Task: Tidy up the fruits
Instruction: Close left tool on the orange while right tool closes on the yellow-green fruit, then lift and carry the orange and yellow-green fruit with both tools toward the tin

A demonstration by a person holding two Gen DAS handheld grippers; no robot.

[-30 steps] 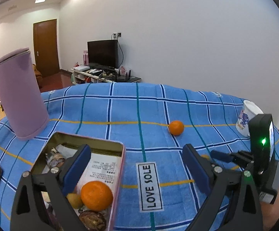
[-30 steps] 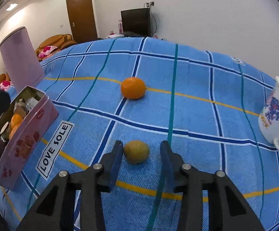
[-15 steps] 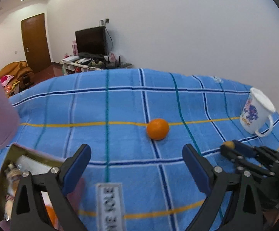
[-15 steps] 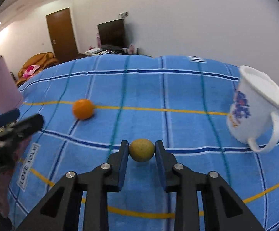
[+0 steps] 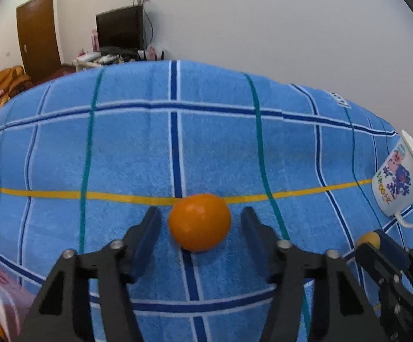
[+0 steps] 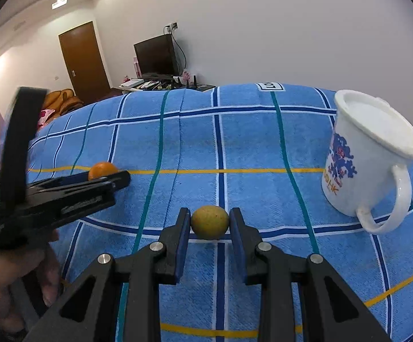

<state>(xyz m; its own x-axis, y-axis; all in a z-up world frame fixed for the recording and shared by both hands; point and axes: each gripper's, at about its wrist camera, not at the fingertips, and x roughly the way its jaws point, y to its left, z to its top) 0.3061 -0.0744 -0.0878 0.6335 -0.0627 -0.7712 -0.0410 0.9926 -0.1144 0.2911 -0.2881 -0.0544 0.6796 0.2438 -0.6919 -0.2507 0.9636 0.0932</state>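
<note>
While right claw [image 6: 209,222] pinches yellow-green fruit [image 6: 209,222], left claw [image 5: 199,222] brackets orange [image 5: 199,221].

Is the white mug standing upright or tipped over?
Upright. The white mug stands on its base on the blue checked cloth, rim on top and handle at the side; its slant looks like fisheye distortion.

Orange mandarin [image 5: 199,221], yellow-green fruit [image 6: 209,222] — blue plaid cloth [image 5: 220,148]; white mug [image 6: 368,156] printed blue.

Being counted on the blue checked cloth [image 5: 126,154]: one orange [image 5: 199,221], one yellow-green fruit [image 6: 209,222], one white mug [image 6: 368,156], right of frame. Two grippers [image 5: 199,222] [image 6: 209,223] being shown, lower frame.
</note>
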